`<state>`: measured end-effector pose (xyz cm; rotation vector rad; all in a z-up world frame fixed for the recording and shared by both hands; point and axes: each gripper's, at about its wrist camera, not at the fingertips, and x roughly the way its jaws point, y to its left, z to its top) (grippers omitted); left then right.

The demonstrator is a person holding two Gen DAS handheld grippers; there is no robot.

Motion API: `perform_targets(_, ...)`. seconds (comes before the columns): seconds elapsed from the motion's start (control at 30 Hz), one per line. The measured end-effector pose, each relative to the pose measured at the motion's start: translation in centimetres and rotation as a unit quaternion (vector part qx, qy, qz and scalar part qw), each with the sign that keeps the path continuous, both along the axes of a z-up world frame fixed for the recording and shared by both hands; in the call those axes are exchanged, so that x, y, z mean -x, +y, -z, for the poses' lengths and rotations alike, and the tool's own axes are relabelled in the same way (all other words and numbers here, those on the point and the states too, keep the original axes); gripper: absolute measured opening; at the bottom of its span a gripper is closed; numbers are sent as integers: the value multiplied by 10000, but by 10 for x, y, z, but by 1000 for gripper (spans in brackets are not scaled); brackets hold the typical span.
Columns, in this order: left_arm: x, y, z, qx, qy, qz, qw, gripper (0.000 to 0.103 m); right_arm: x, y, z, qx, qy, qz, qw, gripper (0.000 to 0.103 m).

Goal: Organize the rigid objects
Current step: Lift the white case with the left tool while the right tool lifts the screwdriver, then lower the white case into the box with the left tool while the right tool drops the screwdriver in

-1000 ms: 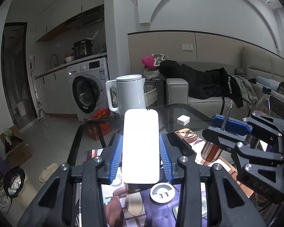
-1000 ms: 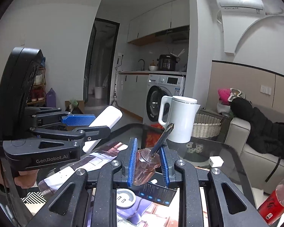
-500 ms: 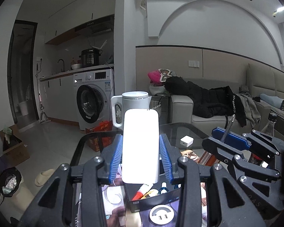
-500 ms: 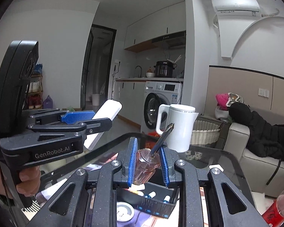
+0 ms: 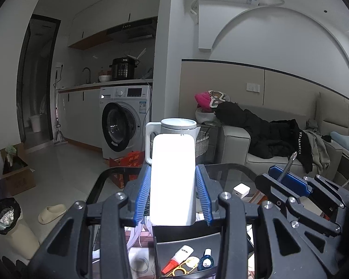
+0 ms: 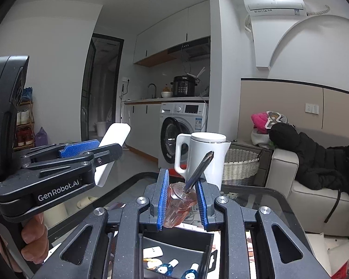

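A: What does the left gripper point(image 5: 173, 196) carry?

B: It is clamped on a white power bank point(image 5: 172, 179), blue pads pressing both long sides, the slab upright and held above the black tray point(image 5: 186, 237). From the right wrist view the same gripper point(image 6: 90, 153) shows side-on, with the power bank point(image 6: 111, 148) slanting up out of it.

A: And the right gripper point(image 6: 182, 203)?

B: Its jaws are narrow, closed around the pinkish clear handle of a screwdriver point(image 6: 186, 193); the metal shaft points up and away, also above the tray point(image 6: 176, 239). In the left wrist view that gripper point(image 5: 288, 183) sits to the right of the tray, the screwdriver tip point(image 5: 288, 165) poking up.

A: What lies in the tray?

B: A red-capped glue tube point(image 5: 178, 259), a small blue bottle point(image 5: 206, 259) and a yellow ring-shaped item point(image 5: 181, 268).

A: Behind the tray?

B: A white kettle point(image 6: 204, 158) stands on the glass table point(image 6: 251, 195), farther back than the tray, and a small white charger cube point(image 5: 240, 190) lies to the tray's rear right.
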<state>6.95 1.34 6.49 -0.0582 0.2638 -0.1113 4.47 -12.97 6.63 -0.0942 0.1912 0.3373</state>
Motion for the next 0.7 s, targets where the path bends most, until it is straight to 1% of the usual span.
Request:
perform_targets(0.13, -6, -2, 5, 8, 130, 0, 9999, 38, -8, 1, 3, 15, 119, 31, 9999, 23)
perform_targets(0.33, -25, -4, 16, -4, 621, -7, 9981, 38, -21, 3, 9, 69, 333, 110, 9994, 23)
perform_targets(0.43, -34, -5, 21, 22, 877, -12, 9961, 38, -34, 5, 14, 114, 633, 115, 9979, 22)
perform_targets(0.5, -45, -9, 26, 26, 1198, 117, 9927, 38, -42, 3, 18, 42, 870, 120, 9961, 23)
perform_targets(0.57, -50, -11, 31, 89, 1370, 135, 9904, 38, -49, -1, 23, -33, 1117, 131, 9937, 22)
perform_targets(0.6, -55, -15, 36, 10, 1546, 169, 9878, 38, -52, -2, 26, -53, 1216, 124, 9925, 22)
perform_targets(0.67, -60, -17, 42, -24, 1732, 176, 9847, 38, -59, 0, 31, 45, 1389, 130, 9902, 23)
perform_targets(0.7, -65, -20, 46, -89, 1924, 205, 9811, 38, -62, 1, 34, 86, 1486, 117, 9888, 23)
